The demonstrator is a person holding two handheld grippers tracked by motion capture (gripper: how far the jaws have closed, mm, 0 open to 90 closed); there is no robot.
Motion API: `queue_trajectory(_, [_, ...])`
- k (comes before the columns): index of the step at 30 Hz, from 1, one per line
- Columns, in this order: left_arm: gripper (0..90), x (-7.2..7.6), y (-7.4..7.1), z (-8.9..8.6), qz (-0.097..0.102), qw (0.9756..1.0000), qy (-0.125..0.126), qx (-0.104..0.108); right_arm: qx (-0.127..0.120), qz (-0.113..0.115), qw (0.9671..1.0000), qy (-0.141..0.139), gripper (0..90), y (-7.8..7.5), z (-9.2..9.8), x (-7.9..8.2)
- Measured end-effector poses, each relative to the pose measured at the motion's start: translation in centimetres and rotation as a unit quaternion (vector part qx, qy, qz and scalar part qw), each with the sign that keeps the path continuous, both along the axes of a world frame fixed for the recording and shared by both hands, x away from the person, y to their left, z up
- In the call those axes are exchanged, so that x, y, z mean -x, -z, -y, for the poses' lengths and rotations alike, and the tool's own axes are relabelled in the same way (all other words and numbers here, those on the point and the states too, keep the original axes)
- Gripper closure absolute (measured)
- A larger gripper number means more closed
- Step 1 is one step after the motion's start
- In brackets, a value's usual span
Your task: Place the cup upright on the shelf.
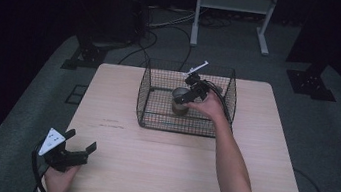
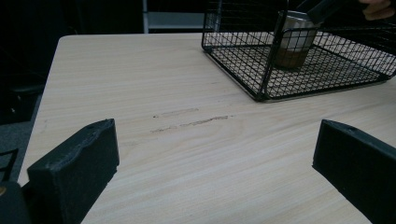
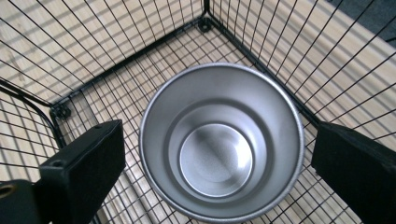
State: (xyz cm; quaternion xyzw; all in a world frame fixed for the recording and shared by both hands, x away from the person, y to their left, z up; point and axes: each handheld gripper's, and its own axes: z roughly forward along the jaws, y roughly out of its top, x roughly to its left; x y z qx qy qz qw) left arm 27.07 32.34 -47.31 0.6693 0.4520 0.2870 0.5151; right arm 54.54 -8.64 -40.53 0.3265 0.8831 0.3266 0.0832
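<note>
The metal cup (image 3: 220,142) stands upright on the floor of the wire basket (image 1: 151,93), mouth up and empty, its inside shining grey; in the right gripper view it sits between the two black jaws of the right tongs (image 3: 215,158), with a thin gap on each side, so the pads do not press on it and the jaws stand wide around it; in the high view the right tongs (image 1: 190,94) reach down into the basket from above the cup (image 1: 179,101), and the right hand (image 1: 211,107) behind them lies over the basket's near right part; the cup stands toward the middle of the basket, nearer its near side than its far one; from the left gripper view the cup (image 2: 293,39) shows through the black mesh, a darker band round its lower part; the basket (image 2: 261,70) rests on the far half of the pale wooden desk (image 1: 158,165), and a faint dark scuff (image 2: 191,123) marks the wood just in front of it; well apart, at the near left corner of the desk, the left hand (image 1: 58,178) holds the left tongs (image 1: 81,150), whose jaws stand wide with nothing between them but bare wood; a grey carpet (image 1: 31,101) surrounds the desk.
</note>
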Motion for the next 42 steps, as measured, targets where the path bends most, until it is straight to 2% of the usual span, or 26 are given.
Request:
queue_trajectory(2, [0.0, 0.0, 0.0, 0.0, 0.000, 1.0000, 0.000, -0.001, -0.002, 0.003, 1.0000, 0.000, 2.2, -0.2, 0.1, 0.0])
queue_trajectory(4, [0.0, 0.0, 0.0, 0.0, 0.000, 1.0000, 0.000, 0.001, -0.020, 0.006, 0.9998, 0.001, 2.2, -0.9, 0.4, 0.2])
queue_trajectory(14, [0.0, 0.0, 0.0, -0.1, 0.001, 1.0000, -0.005, 0.002, -0.071, 0.020, 0.9973, -0.004, 2.3, -2.9, 1.3, 1.0])
queue_trajectory(22, [0.0, 0.0, 0.0, -0.1, -0.002, 1.0000, -0.005, 0.001, -0.078, 0.023, 0.9966, -0.014, 2.6, -4.1, 1.8, 1.8])
queue_trajectory(26, [0.0, 0.0, 0.0, 0.1, -0.002, 1.0000, -0.004, -0.002, -0.082, 0.033, 0.9959, -0.021, 2.6, -5.0, 2.1, 2.4])
queue_trajectory(27, [0.0, 0.0, -0.1, 0.2, -0.001, 1.0000, -0.002, -0.003, -0.091, 0.039, 0.9948, -0.023, 2.6, -5.4, 2.4, 2.7])
queue_trajectory(31, [0.0, 0.0, -0.1, 0.2, -0.001, 1.0000, 0.000, -0.004, -0.096, 0.043, 0.9940, -0.030, 2.6, -6.3, 2.9, 3.4])
queue_trajectory(34, [0.0, -0.1, -0.1, 0.2, 0.001, 1.0000, 0.003, -0.003, -0.092, 0.030, 0.9945, -0.039, 2.6, -6.7, 3.1, 3.9])
queue_trajectory(42, [0.0, -0.1, 0.0, 0.4, 0.003, 1.0000, 0.005, -0.005, -0.100, 0.036, 0.9930, -0.051, 4.8, -7.9, 3.9, 5.6])
